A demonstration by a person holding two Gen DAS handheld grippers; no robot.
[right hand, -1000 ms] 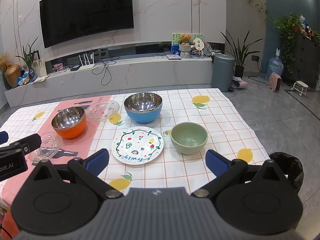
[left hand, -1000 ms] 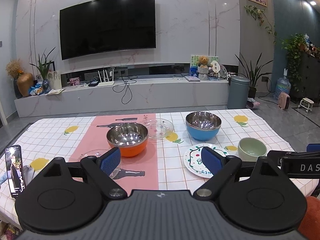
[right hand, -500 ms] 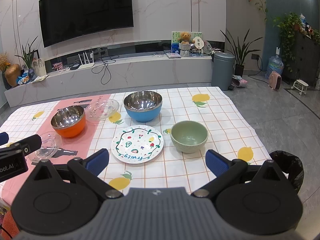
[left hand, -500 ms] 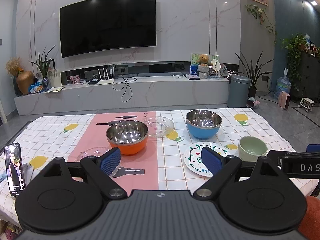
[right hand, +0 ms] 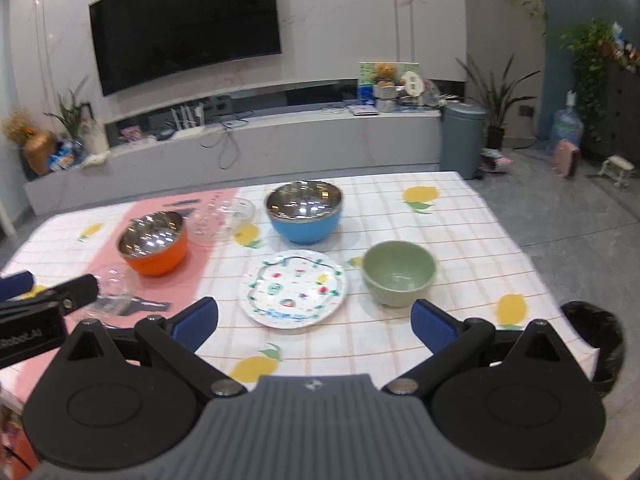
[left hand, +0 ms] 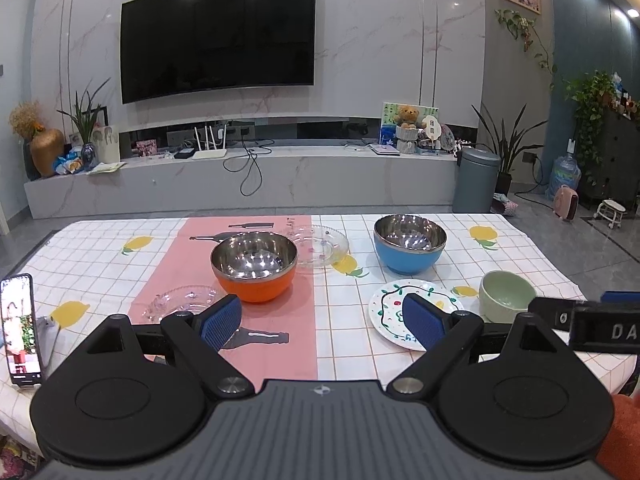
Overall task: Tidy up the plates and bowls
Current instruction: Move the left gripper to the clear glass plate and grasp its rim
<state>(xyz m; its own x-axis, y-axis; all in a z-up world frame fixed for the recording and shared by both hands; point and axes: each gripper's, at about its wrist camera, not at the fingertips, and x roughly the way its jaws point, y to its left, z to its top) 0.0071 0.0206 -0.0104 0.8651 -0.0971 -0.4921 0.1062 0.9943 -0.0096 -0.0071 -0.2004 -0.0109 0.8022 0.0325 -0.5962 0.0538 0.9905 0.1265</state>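
On the checked tablecloth stand an orange steel bowl, a blue steel bowl, a green bowl and a painted white plate. Two clear glass plates lie on the left: one behind the orange bowl, one at the near left. My left gripper is open and empty, in front of the orange bowl. My right gripper is open and empty, just short of the painted plate.
A phone stands propped at the table's left edge. The table's right edge drops to the floor, where a black bin bag sits. Behind the table are a TV bench and a grey bin.
The right gripper has moved forward and tilted slightly, so the painted plate and green bowl look nearer. The left gripper has barely moved. Both stay open.
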